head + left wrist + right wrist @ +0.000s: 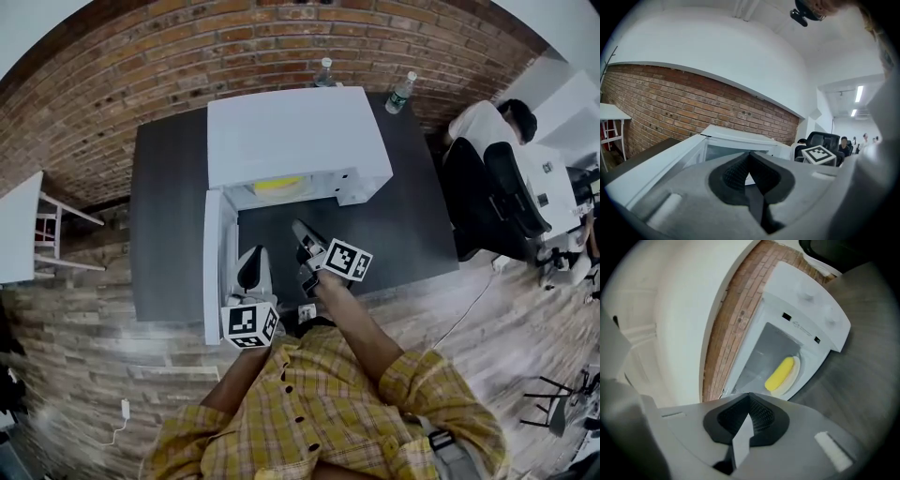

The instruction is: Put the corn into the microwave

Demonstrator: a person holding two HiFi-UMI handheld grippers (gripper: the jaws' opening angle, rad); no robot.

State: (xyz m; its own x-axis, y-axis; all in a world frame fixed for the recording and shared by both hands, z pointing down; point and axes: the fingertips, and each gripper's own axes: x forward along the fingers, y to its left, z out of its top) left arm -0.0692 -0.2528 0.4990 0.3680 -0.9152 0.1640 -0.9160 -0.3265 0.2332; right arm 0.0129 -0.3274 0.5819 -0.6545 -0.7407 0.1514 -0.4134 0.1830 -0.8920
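Observation:
The yellow corn lies on a pale plate inside the white microwave, whose door stands swung out to the left. In the right gripper view the corn shows in the open cavity, well beyond the jaws. My right gripper hangs in front of the opening, apart from it, shut with nothing between its jaws. My left gripper is beside the door's inner face, also shut and holding nothing. The door edge runs along its left.
The microwave stands on a dark table. Two water bottles stand at the back edge. A person sits in a black chair at the right. A white table with a stool is at the left.

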